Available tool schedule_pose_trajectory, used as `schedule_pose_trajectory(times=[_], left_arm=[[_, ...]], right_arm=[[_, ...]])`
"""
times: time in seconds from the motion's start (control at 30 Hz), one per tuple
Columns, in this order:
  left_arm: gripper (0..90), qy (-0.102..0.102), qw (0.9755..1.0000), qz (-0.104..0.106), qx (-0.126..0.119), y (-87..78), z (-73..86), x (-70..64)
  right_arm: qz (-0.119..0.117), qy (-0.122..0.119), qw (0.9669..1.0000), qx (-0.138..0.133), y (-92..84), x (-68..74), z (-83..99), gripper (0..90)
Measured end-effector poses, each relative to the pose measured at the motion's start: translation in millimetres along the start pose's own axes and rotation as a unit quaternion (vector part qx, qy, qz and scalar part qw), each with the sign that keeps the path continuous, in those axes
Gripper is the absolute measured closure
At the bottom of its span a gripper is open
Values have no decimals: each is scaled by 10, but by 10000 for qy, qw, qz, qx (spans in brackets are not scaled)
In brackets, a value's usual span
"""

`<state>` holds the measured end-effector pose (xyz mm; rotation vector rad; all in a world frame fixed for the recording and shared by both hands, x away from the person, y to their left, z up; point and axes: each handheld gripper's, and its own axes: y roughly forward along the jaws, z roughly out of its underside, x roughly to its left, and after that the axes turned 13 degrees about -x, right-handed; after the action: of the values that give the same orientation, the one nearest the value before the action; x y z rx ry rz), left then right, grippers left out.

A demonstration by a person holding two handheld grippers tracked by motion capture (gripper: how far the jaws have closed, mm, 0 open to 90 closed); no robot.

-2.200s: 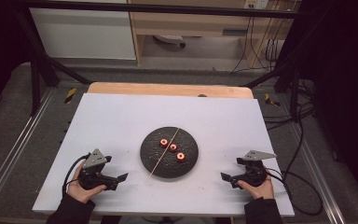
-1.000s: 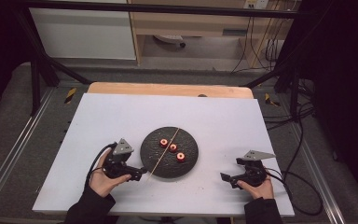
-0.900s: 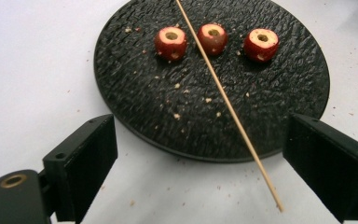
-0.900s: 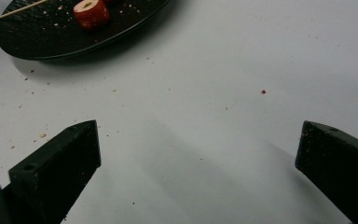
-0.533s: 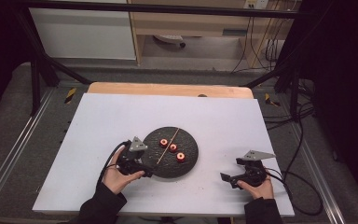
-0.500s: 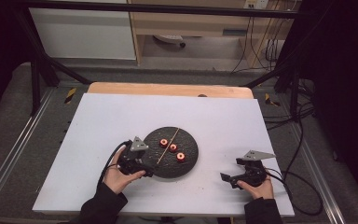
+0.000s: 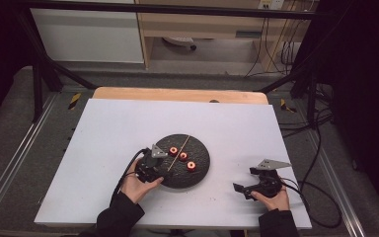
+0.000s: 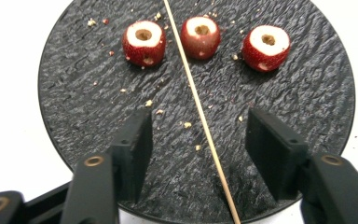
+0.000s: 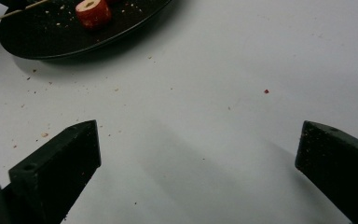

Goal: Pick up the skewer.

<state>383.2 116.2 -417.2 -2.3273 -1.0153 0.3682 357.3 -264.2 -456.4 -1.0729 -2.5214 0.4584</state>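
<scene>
The left tongs (image 8: 195, 140) are open, one jaw on each side of the thin stick (image 8: 198, 112) on the black plate (image 8: 74, 116). Next they probably pinch it. The right tongs (image 9: 198, 158) sit open.

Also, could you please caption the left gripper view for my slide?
Open left gripper straddling a wooden skewer on a black plate with three cored red fruits.

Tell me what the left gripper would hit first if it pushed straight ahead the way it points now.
Probably the wooden skewer, which lies on the black plate and runs between the open jaws of the left gripper. Beyond it sit three cored red fruits; the middle fruit looks nearest that line, though height is unclear.
</scene>
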Motion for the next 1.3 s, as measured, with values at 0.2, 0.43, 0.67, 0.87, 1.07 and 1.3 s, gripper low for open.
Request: schedule_pose_trajectory(times=[0.2, 0.43, 0.67, 0.87, 1.07, 1.3], left_arm=[[499, -99, 9998, -31, 181, 67, -22, -9], [612, -104, 9991, -22, 401, 102, -69, -42], [679, -128, 9981, -70, 595, 129, -84, -59], [733, -155, 9972, -163, 707, 149, -91, -86], [776, -212, 9962, -290, 788, 168, -98, -96], [828, -297, 9956, -389, 799, 172, -103, -100]], right_arm=[[-4, 18, 10000, -1, 0, 2, 0, 6], [-15, 7, 10000, 3, 1, -1, 0, 6], [-16, -2, 10000, 17, 3, -2, 2, 6], [-21, 2, 10000, 27, 4, -1, 3, 6], [-30, 0, 10000, 29, 6, -2, 4, 5], [-33, 13, 10000, 32, 5, -1, 2, 5]])
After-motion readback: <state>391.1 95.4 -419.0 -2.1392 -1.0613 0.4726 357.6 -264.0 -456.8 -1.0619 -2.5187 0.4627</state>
